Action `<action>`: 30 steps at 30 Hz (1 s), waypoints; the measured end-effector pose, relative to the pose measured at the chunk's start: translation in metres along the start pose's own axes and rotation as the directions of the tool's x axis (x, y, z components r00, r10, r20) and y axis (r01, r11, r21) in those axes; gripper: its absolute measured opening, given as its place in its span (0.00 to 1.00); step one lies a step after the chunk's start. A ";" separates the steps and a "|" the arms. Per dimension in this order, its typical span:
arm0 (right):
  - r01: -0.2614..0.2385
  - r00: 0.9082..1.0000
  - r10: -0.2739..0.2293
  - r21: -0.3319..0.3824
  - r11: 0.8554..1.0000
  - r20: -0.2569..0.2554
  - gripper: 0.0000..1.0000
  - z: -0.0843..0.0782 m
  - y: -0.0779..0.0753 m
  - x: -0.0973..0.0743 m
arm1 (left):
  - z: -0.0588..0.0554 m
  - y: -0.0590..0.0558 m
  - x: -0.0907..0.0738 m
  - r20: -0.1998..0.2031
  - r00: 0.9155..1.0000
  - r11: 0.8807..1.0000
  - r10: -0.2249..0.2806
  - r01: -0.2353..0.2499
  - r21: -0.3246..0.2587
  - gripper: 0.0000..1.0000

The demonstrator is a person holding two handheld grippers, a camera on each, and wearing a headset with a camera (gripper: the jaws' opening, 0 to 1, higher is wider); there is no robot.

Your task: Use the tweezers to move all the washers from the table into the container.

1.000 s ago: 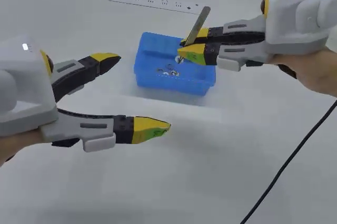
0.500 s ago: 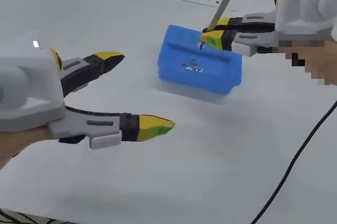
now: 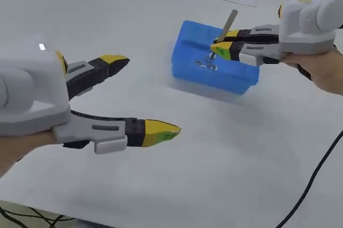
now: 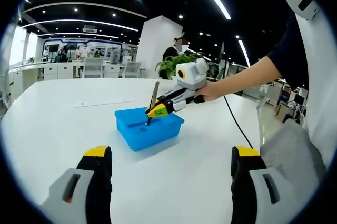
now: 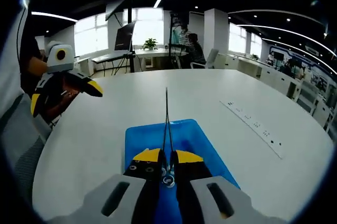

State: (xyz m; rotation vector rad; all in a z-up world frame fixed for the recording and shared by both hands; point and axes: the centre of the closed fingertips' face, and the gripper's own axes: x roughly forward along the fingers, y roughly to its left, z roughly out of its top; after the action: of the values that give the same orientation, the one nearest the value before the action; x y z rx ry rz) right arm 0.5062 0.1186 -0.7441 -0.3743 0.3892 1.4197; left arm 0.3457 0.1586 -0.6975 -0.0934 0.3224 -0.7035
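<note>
Pinching slim grey tweezers (image 3: pixel 231 21), the right gripper (image 3: pixel 218 47) hangs over the blue container (image 3: pixel 214 79) of silvery washers (image 3: pixel 207 66), left gripper (image 3: pixel 151 95) spread.

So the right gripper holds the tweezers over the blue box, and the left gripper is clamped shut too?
Not quite: the left gripper is open, jaws spread wide and empty, as the head view shows. The right gripper does hold the tweezers over the blue box.

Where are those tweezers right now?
In the head view they are at the upper right: the tweezers are held by the right gripper, tips pointing down into the blue container.
</note>
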 end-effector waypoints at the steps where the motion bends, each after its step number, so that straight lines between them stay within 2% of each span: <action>1: 0.001 1.000 -0.001 0.000 1.000 -0.002 0.09 0.000 0.000 0.000 | 0.000 0.000 0.000 0.000 1.000 1.000 0.000 0.000 -0.003 0.99; 23: 0.031 0.999 -0.030 0.038 0.999 -0.026 0.10 -0.004 0.007 -0.007 | -0.002 -0.002 -0.002 0.003 1.000 1.000 0.001 -0.001 -0.021 0.99; 28: 0.031 0.999 -0.031 0.028 0.999 -0.012 0.09 0.003 0.011 -0.012 | 0.000 0.003 0.001 0.009 1.000 1.000 0.017 -0.017 -0.026 0.99; 30: 0.027 1.000 -0.027 0.016 0.999 -0.010 0.09 0.006 0.013 -0.013 | 0.004 0.006 0.005 0.026 0.999 0.999 0.025 -0.024 -0.037 0.99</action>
State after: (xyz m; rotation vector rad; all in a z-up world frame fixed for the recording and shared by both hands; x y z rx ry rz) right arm 0.4922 0.1116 -0.7332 -0.3717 0.4019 1.3879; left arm 0.3539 0.1600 -0.6958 -0.1331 0.3107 -0.6719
